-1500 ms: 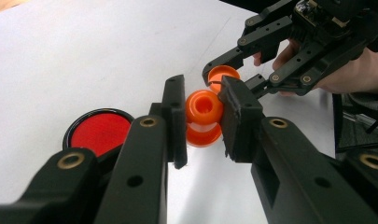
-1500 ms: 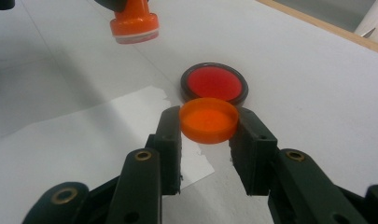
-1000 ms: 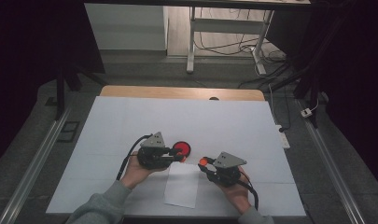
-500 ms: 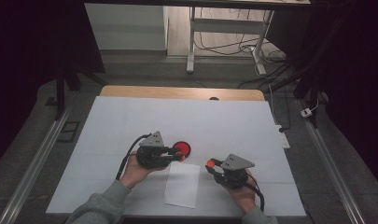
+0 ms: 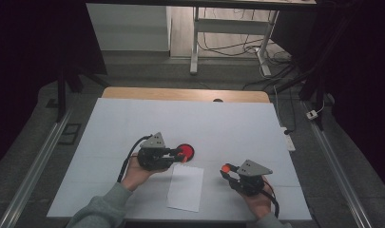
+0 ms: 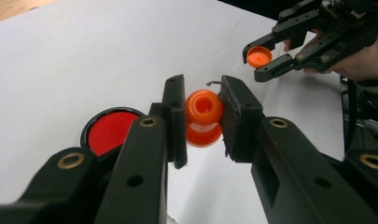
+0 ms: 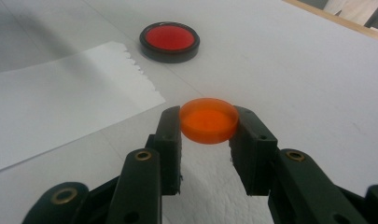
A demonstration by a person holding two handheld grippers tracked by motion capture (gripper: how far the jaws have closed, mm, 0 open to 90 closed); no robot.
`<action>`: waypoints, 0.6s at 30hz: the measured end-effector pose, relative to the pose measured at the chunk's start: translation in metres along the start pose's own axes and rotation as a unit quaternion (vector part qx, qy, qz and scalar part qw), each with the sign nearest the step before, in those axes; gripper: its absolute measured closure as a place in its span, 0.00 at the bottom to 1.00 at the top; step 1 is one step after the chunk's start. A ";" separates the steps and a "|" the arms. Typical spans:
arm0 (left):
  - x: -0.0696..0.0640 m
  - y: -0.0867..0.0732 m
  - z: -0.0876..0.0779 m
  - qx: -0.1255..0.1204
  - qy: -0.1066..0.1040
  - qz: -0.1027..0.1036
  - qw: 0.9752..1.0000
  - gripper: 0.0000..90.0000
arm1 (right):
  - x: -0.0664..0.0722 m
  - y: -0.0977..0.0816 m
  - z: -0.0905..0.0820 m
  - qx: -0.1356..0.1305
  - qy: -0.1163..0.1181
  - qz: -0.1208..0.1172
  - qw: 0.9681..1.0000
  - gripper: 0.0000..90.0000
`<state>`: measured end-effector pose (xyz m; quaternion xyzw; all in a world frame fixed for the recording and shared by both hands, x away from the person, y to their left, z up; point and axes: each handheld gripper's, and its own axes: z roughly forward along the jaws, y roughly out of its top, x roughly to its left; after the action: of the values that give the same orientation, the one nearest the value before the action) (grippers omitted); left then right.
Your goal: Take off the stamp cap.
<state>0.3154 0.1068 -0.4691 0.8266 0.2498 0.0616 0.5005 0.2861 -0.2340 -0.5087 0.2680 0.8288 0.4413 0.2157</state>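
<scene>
L tool was clamped on an orange stamp body, held just above the surface, beside the red ink pad. R tool was clamped on the stamp's orange cap, gripped by its rim, open side up, well apart from the L one and off to the right of the paper sheet. From the L gripper view the R tool showed farther off w/ the cap between its tips.

Judgement: cap looked off, so step in hand was prob parking the cap and getting the stamp to the pad. To do it well: set cap down flat on bare surface, away from paper & pad, and release only once it rests, so it won't roll. Keep L grip square on the stamp's waist, hold it upright, press straight down onto the red pad w/o tilting, else ink goes on uneven.
</scene>
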 end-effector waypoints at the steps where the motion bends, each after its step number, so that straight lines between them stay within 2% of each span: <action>1: 0.000 0.000 0.000 0.000 0.000 0.000 1.000 0.80 | -0.001 0.000 -0.001 0.002 -0.003 0.000 1.000 0.71; 4: 0.002 0.001 0.001 -0.001 -0.001 -0.001 1.000 0.80 | -0.003 -0.001 -0.002 -0.004 -0.001 0.007 1.000 0.71; 12: 0.011 0.005 0.003 -0.009 0.005 -0.006 1.000 0.80 | -0.006 -0.004 -0.001 0.005 -0.003 0.005 1.000 0.71; 18: 0.015 0.011 0.006 -0.012 0.014 -0.003 1.000 0.80 | -0.005 -0.003 -0.001 0.002 0.001 0.001 1.000 0.71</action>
<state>0.3340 0.1051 -0.4645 0.8190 0.2588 0.0739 0.5068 0.2885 -0.2396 -0.5102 0.2690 0.8295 0.4402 0.2139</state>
